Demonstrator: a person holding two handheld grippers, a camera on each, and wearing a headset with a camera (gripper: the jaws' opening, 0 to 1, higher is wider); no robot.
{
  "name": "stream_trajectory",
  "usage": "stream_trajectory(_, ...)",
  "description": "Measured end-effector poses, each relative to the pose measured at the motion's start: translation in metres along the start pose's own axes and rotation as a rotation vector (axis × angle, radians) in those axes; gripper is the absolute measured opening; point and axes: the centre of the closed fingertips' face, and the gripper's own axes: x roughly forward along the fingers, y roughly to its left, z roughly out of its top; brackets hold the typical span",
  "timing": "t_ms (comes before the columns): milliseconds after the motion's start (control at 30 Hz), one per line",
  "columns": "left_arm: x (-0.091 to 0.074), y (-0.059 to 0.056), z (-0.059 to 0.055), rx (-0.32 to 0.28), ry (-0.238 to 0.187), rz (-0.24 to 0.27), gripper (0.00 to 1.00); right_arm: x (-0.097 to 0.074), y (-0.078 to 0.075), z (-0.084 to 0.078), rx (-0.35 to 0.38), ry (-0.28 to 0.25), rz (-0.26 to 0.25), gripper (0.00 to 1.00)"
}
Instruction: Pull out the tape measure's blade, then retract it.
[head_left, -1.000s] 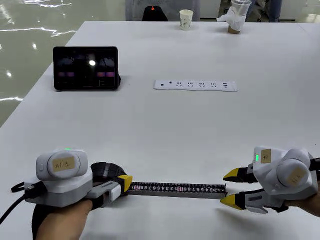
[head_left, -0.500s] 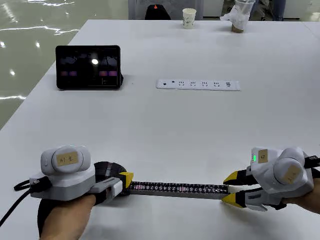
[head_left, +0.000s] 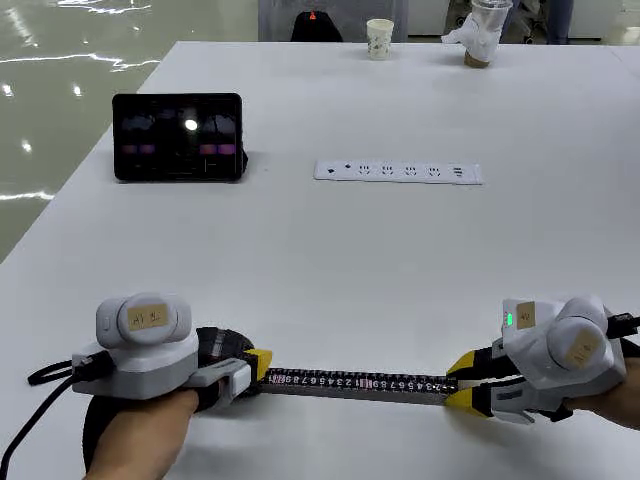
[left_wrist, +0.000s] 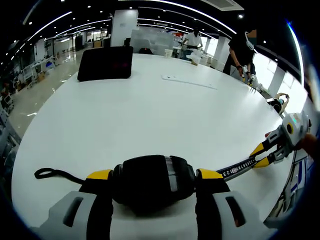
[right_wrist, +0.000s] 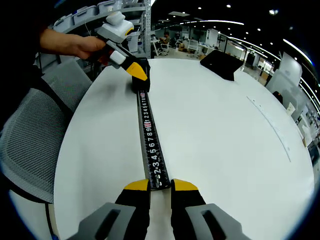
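Open table (head_left: 400, 270) between blade (head_left: 360, 382), power strip (head_left: 398, 172)

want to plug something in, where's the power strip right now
In the head view the power strip lies flat mid-table, right of the tablet and beyond the pulled-out blade.

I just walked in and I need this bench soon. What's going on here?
A person holds a gripper in each hand at the white table. The left gripper clamps the tape measure's black case, and the right gripper pinches the end of the blade. The blade lies stretched flat on the table between them, numbers up, so it is pulled out and not yet retracted.
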Motion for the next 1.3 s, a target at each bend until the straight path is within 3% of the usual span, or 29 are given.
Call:
stream_trajectory(400,0.0006,0.0004,-0.0016,0.004,0.021,0.007,0.62,0.0004,-0.0005,0.0014,0.002,-0.022,-0.012,0.11)
stream_trajectory(1300,0.0006,0.0024,-0.0033,0.010,0.047,0.009,0.57,0.0003,0.0002,0.0009,0.006,-0.013,-0.009,0.10)
